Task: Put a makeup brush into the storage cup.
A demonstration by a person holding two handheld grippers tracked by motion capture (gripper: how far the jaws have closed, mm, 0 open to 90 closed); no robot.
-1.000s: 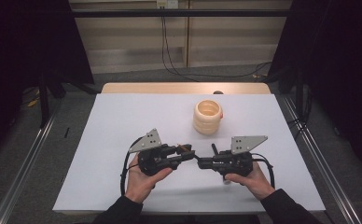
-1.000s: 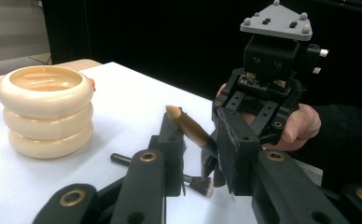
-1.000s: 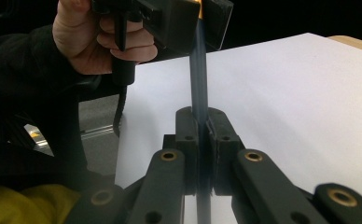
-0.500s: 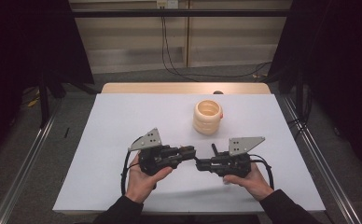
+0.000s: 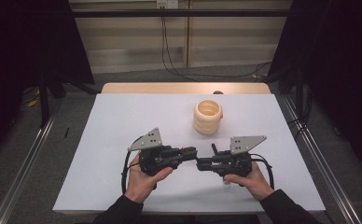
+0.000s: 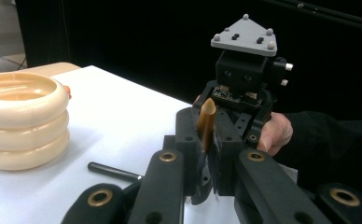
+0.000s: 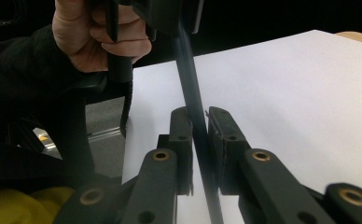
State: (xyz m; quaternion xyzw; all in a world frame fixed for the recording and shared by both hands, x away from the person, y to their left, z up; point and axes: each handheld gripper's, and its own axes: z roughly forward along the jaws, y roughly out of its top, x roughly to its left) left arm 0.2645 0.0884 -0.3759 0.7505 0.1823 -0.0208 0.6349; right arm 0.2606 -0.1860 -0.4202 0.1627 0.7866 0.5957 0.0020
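Left gripper [image 5: 192, 153] and right gripper [image 5: 202, 163] meet tip to tip near the front of the white-covered table [image 5: 123, 121]. Right gripper jaws narrow, clamped on a slim black rod [image 7: 193, 105]; left gripper state cannot be told. A cream stack of three ribbed rings [image 5: 207, 117] stands just behind, apart from both.

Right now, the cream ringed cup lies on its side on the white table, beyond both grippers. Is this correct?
No. The cream ringed cup stands upright, its opening up, on the white table, beyond the left gripper and right gripper; the high view shows it.
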